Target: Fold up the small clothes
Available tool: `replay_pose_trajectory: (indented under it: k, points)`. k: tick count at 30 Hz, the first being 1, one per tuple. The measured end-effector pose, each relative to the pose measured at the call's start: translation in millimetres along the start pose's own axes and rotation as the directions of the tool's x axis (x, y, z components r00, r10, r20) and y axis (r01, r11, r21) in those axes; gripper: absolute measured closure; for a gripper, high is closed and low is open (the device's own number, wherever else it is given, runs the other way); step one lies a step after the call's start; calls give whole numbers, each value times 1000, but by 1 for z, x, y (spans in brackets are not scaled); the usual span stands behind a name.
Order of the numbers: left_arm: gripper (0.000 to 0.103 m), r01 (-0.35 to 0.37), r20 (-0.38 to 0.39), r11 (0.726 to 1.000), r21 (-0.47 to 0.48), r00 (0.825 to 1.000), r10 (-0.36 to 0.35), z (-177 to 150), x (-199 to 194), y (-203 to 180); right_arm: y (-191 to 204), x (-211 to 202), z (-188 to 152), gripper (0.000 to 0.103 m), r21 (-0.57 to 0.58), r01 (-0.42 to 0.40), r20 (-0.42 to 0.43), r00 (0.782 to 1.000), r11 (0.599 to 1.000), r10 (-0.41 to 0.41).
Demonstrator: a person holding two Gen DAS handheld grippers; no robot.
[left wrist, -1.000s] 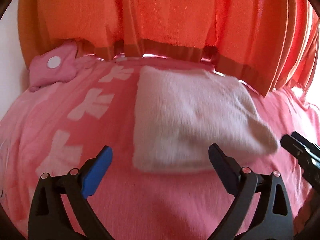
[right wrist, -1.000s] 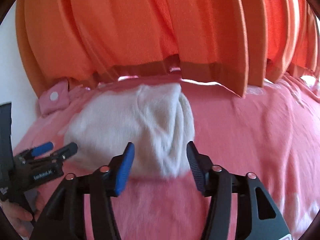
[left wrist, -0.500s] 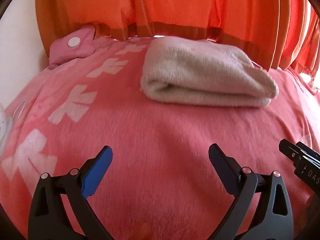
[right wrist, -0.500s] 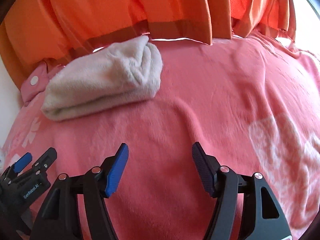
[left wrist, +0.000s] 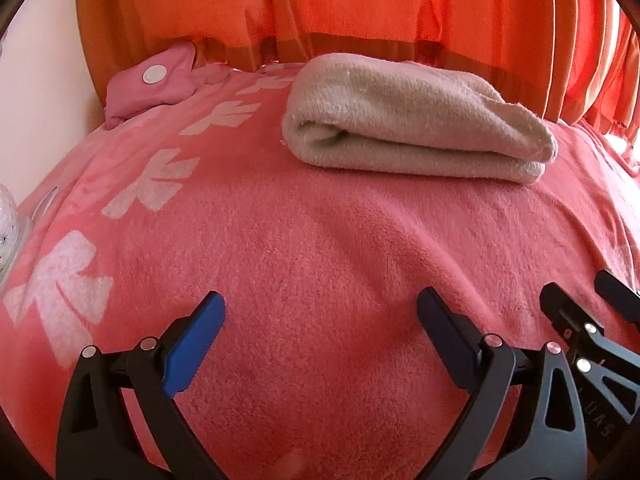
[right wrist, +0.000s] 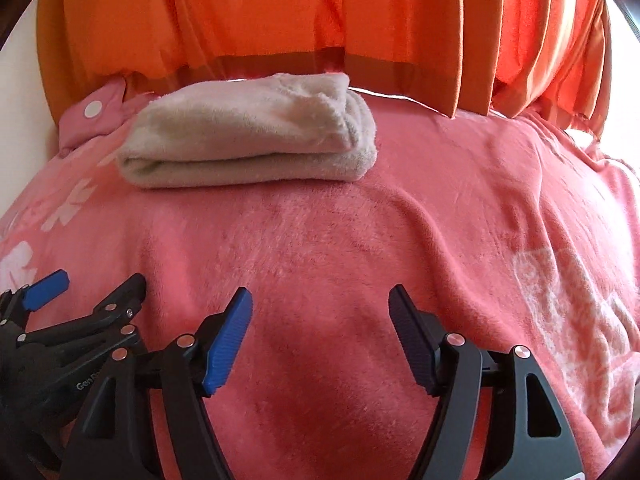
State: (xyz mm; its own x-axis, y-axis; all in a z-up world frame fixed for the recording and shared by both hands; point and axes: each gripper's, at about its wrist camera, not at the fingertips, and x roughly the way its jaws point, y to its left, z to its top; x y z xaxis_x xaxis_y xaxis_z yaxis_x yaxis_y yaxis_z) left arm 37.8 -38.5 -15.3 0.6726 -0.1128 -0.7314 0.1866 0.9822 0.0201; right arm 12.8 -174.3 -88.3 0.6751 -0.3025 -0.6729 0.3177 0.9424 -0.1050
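The cream cloth (left wrist: pixel 416 120) lies folded on the pink blanket (left wrist: pixel 320 260) near the curtain (left wrist: pixel 360 0), and it looks soft, light and floppy, so grab a thick edge; the left gripper (left wrist: pixel 320 332) is open and empty, the right gripper (right wrist: pixel 320 328) is opening, empty too.

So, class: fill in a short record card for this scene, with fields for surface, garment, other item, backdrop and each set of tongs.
surface: pink blanket with pale prints
garment: beige cloth, folded, lying on the blanket
other item: small pink pouch with a white dot, at the far left
backdrop: orange curtain
left tongs: open, empty
right tongs: opening, nothing between them
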Motion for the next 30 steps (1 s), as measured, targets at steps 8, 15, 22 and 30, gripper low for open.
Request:
replay_pose_trajectory:
  k: [8,15,22,30]
  points:
    - [9,-14,5,1000,0,1000,14,-1,0,0,1,0,-3,35,10,10,2,1000,1000,-10]
    - [9,-19,3,1000,-10,1000,19,-1,2,4,-2,2,-4,35,25,4,-5,1000,1000,-4]
    - [9,-21,2,1000,-16,1000,21,0,3,6,-6,4,-4,35,20,-1,-5,1000,1000,1]
    - [9,-22,4,1000,-18,1000,22,-1,2,6,-5,4,-4,35,20,0,-4,1000,1000,0]
